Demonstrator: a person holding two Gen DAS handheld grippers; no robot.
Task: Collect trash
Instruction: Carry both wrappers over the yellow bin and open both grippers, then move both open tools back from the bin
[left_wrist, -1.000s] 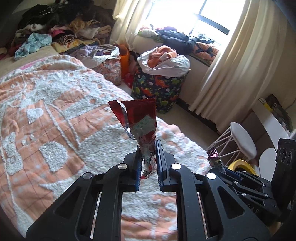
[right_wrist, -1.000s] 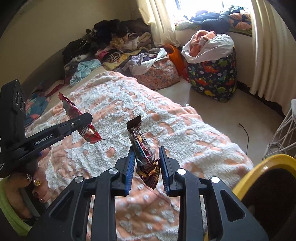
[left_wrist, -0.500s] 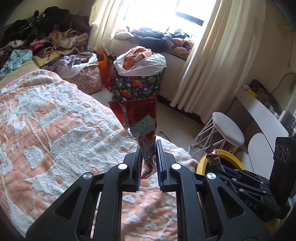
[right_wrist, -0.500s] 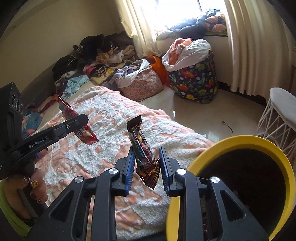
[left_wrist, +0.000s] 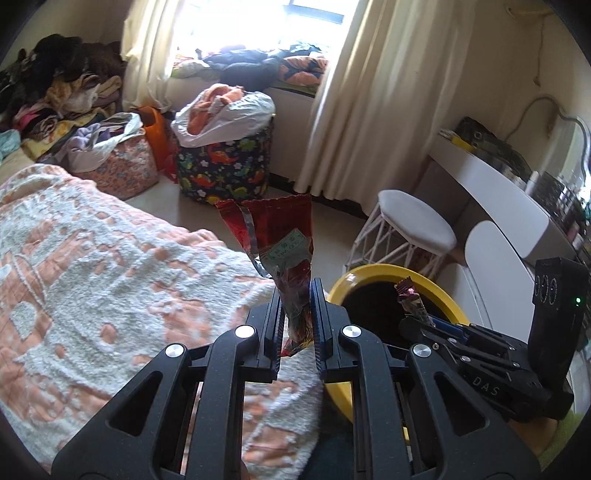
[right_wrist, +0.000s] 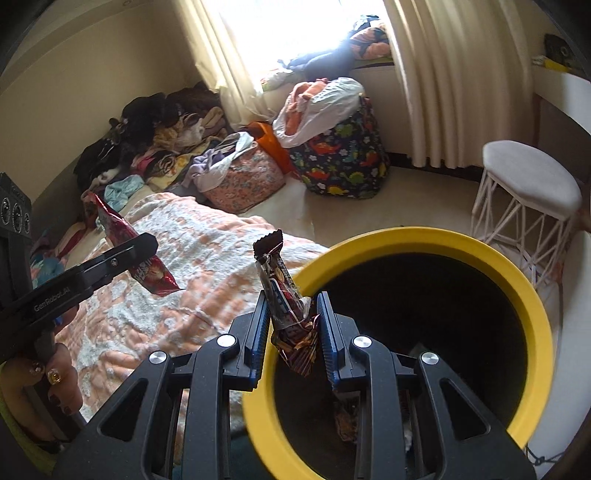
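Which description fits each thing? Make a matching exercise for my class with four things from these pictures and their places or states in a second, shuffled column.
Things:
1. red snack bag
2. dark candy bar wrapper
3. yellow-rimmed bin
4. white stool

Descriptions:
A. stands on the floor by the curtain
B. clamped in the left gripper
C. open-topped, beside the bed
D. clamped in the right gripper

Pairs: 1-B, 2-D, 3-C, 4-A

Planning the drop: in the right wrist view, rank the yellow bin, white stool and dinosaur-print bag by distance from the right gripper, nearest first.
From the right gripper:
1. Yellow bin, directly below and ahead.
2. White stool, right, past the bin.
3. Dinosaur-print bag, ahead by the curtain.
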